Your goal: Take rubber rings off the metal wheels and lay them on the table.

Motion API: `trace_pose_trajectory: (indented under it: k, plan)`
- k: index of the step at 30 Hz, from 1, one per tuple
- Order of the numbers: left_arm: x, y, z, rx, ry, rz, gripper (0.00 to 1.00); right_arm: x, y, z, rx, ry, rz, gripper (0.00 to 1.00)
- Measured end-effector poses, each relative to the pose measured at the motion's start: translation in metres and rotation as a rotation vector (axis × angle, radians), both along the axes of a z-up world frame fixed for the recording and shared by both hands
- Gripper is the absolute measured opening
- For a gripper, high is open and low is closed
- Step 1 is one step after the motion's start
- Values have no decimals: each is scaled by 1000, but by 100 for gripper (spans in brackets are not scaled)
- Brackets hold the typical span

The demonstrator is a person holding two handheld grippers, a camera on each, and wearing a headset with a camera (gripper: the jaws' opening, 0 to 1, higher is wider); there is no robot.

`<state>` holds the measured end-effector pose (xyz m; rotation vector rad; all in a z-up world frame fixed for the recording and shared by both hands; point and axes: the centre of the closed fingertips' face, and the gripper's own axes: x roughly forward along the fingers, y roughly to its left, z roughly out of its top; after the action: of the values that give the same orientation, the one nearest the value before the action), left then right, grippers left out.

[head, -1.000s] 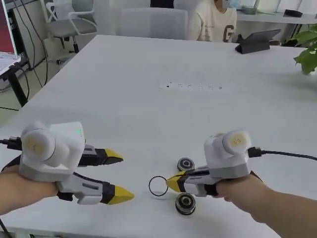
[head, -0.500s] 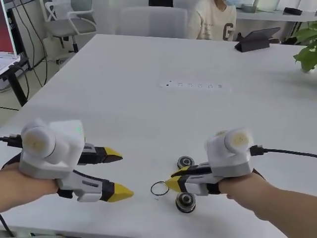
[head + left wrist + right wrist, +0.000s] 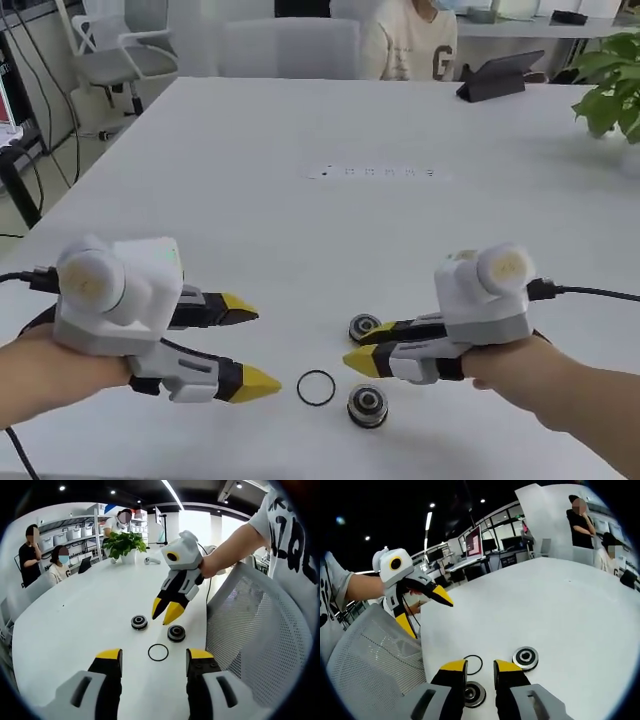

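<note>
A thin black rubber ring [image 3: 316,388] lies flat on the white table [image 3: 330,230], free of both grippers. Two small metal wheels sit close by: one [image 3: 364,327] farther back, one [image 3: 367,405] nearer the table's front edge. My right gripper [image 3: 362,346] hovers just right of the ring between the wheels, jaws slightly apart with nothing in them. My left gripper [image 3: 257,348] is left of the ring, wide open and empty. In the left gripper view the ring [image 3: 148,652] lies ahead of the jaws. In the right gripper view the ring [image 3: 475,657] peeks out past the left jaw.
A person in a cream top sits at the table's far end. A dark tablet stand [image 3: 497,78] and a green plant [image 3: 610,95] are at the far right. Office chairs [image 3: 130,60] stand at the far left. A cable [image 3: 590,293] trails from the right gripper.
The ring was at the right gripper's tip a second ago; now it lies loose on the table, with the right gripper drawn back to the right. The head camera shifted slightly.
</note>
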<state>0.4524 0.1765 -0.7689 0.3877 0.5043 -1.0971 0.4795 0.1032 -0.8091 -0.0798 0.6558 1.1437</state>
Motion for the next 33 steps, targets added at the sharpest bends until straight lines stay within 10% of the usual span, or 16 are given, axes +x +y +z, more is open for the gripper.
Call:
trace_pose_trajectory:
  k: [33]
  plan:
    - [-11, -69, -44, 28, 93, -135, 43, -29, -36, -25, -7, 1, 84, 22]
